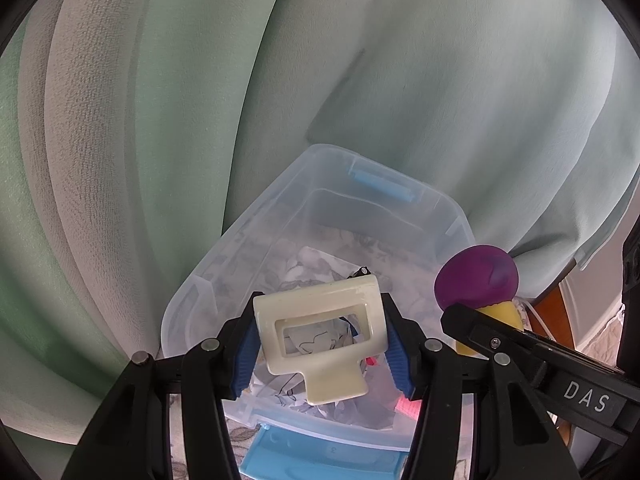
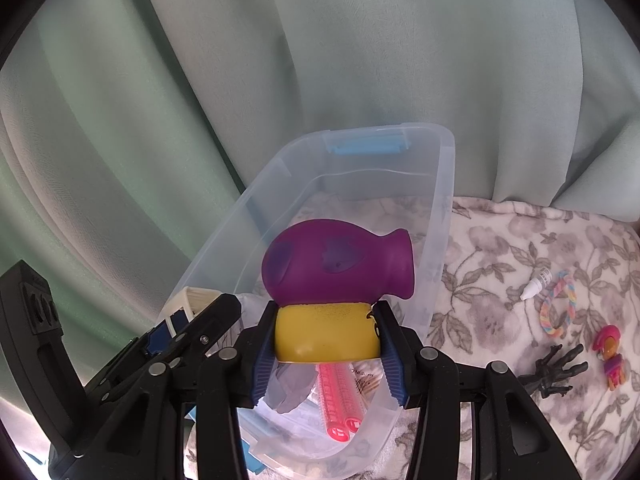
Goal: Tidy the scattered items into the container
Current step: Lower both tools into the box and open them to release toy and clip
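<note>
A clear plastic bin [image 1: 256,224] [image 2: 444,208] with blue latches stands on a floral cloth. My left gripper [image 1: 320,344] is shut on a cream plastic handle piece [image 1: 316,312] and holds it above the bin's near half. My right gripper [image 2: 326,332] is shut on the yellow base of a purple and yellow toy [image 2: 340,264] above the bin; the toy also shows in the left wrist view [image 1: 476,276]. Pink hair rollers [image 2: 340,404] and crumpled paper [image 1: 308,264] lie inside the bin.
On the floral cloth [image 2: 500,240] right of the bin lie a small white dropper bottle [image 2: 536,284], a pastel braided loop [image 2: 558,304], a black skeleton hand [image 2: 556,368] and a small pink doll [image 2: 610,352]. A pale green curtain [image 2: 320,60] hangs close behind.
</note>
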Action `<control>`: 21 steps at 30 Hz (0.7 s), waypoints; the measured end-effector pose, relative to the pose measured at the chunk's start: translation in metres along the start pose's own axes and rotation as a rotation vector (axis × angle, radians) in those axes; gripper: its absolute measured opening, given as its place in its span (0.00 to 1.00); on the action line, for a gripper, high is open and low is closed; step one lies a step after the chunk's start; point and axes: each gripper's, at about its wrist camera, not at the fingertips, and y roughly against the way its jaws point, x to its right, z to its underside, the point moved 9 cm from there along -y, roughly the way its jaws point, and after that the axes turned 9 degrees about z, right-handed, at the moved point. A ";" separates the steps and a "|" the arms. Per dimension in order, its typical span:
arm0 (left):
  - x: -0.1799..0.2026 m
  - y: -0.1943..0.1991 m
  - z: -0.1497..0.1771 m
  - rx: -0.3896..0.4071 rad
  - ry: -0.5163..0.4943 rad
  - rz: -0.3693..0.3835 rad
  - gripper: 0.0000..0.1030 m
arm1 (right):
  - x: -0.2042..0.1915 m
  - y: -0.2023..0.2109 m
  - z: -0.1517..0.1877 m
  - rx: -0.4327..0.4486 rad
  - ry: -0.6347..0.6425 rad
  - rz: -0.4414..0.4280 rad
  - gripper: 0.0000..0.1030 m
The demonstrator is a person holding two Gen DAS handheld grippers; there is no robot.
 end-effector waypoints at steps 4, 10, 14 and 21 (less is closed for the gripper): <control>-0.002 0.002 0.000 0.001 -0.002 -0.005 0.55 | -0.001 -0.001 0.000 -0.011 0.008 0.010 0.49; -0.007 0.004 -0.002 -0.002 0.009 -0.010 0.56 | -0.004 -0.002 -0.001 -0.020 0.005 0.001 0.54; -0.012 0.008 -0.003 0.003 0.012 -0.028 0.64 | -0.006 -0.001 -0.001 -0.017 0.004 -0.001 0.57; -0.010 0.014 -0.003 0.002 0.023 -0.011 0.64 | -0.007 0.002 0.000 -0.014 0.007 0.009 0.59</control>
